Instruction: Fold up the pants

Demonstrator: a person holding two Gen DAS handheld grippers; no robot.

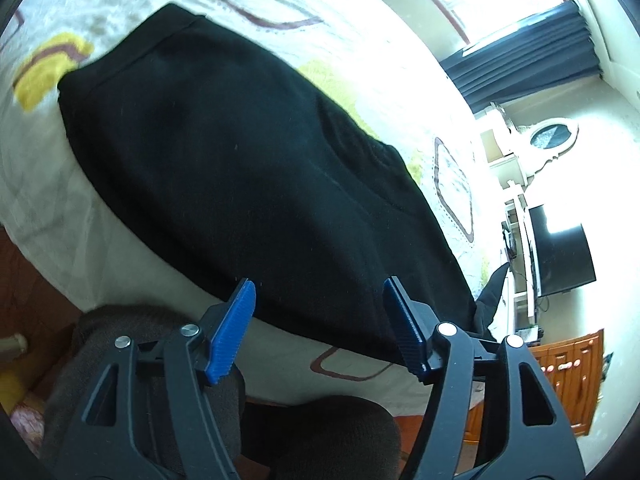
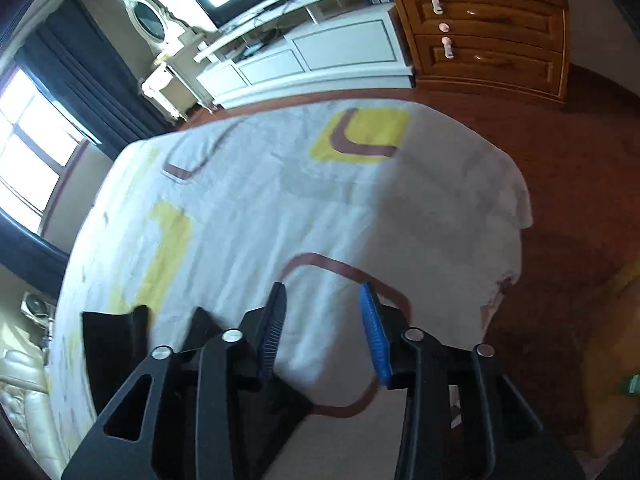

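Note:
Black pants lie folded flat on a white bedspread with yellow and brown shapes, filling most of the left wrist view. My left gripper hovers open over the near edge of the pants, and nothing sits between its blue pads. In the right wrist view my right gripper is open above bare bedspread, empty. A dark end of the pants shows at the lower left of that view, beside the gripper.
A person's dark-clad legs are below the left gripper at the bed's edge. Beyond the bed stand a white TV cabinet, a wooden chest of drawers, a vanity with an oval mirror, dark curtains and red-brown floor.

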